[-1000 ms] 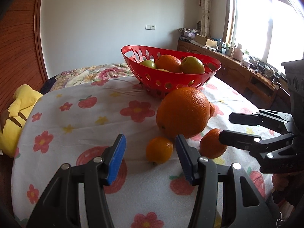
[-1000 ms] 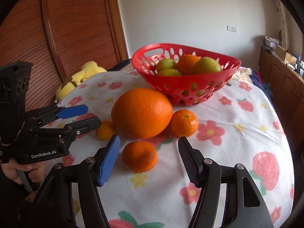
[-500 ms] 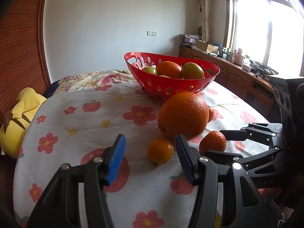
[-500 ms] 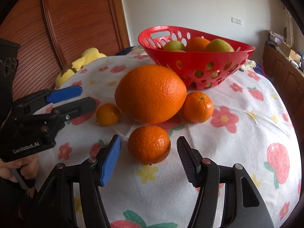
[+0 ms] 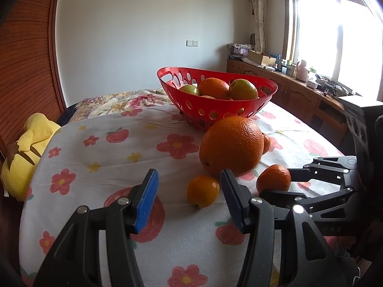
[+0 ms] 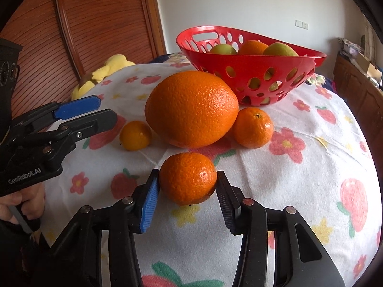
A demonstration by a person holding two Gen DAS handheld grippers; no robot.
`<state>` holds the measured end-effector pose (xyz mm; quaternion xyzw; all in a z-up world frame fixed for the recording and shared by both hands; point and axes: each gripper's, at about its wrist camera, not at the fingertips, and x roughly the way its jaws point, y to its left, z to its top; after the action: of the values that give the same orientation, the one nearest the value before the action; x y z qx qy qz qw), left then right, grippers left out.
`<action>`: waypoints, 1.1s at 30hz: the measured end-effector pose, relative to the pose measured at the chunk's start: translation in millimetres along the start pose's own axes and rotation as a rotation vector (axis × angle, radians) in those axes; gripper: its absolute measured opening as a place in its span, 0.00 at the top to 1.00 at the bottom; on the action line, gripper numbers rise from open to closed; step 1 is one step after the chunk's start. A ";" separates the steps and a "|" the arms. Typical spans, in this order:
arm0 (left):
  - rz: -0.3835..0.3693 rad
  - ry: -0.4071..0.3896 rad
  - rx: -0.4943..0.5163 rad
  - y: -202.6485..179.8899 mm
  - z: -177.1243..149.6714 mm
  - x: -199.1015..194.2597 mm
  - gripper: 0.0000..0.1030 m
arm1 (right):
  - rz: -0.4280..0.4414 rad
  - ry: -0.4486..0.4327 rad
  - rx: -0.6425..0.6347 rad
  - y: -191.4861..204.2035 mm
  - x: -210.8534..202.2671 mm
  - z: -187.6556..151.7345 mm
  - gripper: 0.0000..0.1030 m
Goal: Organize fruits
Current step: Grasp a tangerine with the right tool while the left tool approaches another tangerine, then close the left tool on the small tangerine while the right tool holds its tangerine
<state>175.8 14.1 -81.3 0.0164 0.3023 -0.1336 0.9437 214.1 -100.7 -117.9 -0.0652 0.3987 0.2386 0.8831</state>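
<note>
A red perforated basket (image 6: 251, 64) with green and orange fruit stands at the back of the floral-clothed table. In front of it lie a big orange (image 6: 191, 108), a mandarin (image 6: 253, 128) to its right and a small orange (image 6: 135, 135) to its left. My right gripper (image 6: 188, 175) is closing on a nearer mandarin (image 6: 188, 179), and both pads press its sides. In the left wrist view that mandarin (image 5: 274, 178) sits between the right gripper's (image 5: 284, 184) fingers. My left gripper (image 5: 189, 174) is open with nothing in it, just short of the small orange (image 5: 203, 191).
A yellow plush toy (image 5: 28, 148) lies off the table's left edge by the wooden panel wall. A low wooden cabinet (image 5: 299, 91) with clutter runs under the window at right. A hand (image 6: 14, 203) holds the left gripper's handle.
The right gripper has moved forward around the near mandarin and its jaws have come together onto it. The left gripper has kept its place and its opening.
</note>
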 end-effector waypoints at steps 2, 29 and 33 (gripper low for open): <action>0.001 0.001 0.003 -1.1 0.1 0.6 0.47 | -0.011 -0.023 -0.011 -2.3 -6.3 -1.4 0.54; -0.033 0.163 0.035 -5.2 2.9 34.7 0.48 | -0.058 -0.087 -0.006 -10.8 -16.4 -6.9 0.54; -0.042 0.173 0.049 -7.8 4.4 38.3 0.54 | -0.051 -0.087 0.000 -11.7 -16.4 -7.0 0.54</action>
<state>206.2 -3.1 -99.4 0.0447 0.3796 -0.1586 0.9104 205.6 -119.1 -111.4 -0.0648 0.3580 0.2188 0.9054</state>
